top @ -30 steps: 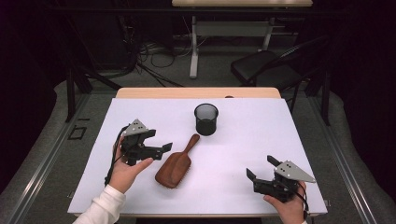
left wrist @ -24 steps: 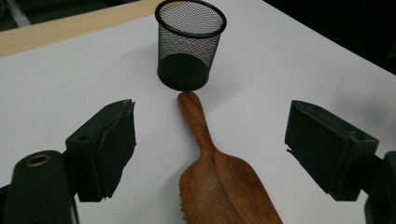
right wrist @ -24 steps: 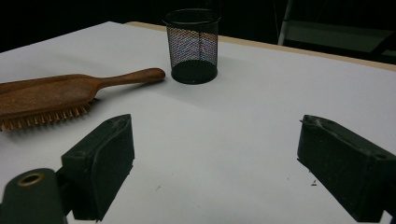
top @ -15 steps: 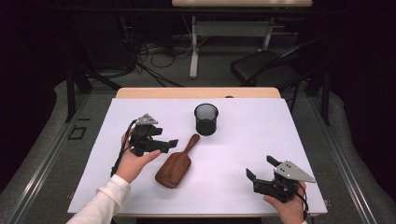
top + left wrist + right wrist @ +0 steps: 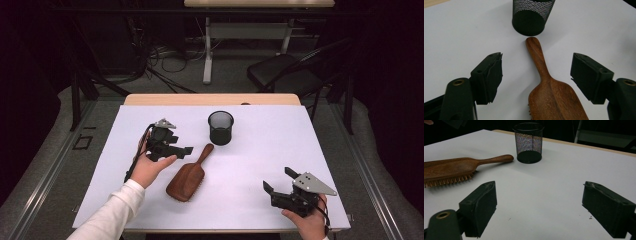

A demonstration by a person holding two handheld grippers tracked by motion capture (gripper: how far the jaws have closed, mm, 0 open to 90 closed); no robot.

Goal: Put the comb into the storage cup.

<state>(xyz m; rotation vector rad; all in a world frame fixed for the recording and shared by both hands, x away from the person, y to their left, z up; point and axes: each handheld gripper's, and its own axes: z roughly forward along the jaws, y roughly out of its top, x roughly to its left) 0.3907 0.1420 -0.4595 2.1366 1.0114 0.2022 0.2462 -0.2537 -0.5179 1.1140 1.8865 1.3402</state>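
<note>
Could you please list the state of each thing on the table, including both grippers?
wooden hairbrush: lying bristles down, handle pointing at the cup, not gripped.
mesh cup: upright, looks empty.
left gripper: jaws have just been closing, open, over the brush handle.
right gripper: open, nothing between its jaws.

No text, label, brand, number or sign can be read in any view: the brush (image 5: 189,176), the mesh cup (image 5: 220,127) and the desk (image 5: 300,150) carry no legible marking.
</note>
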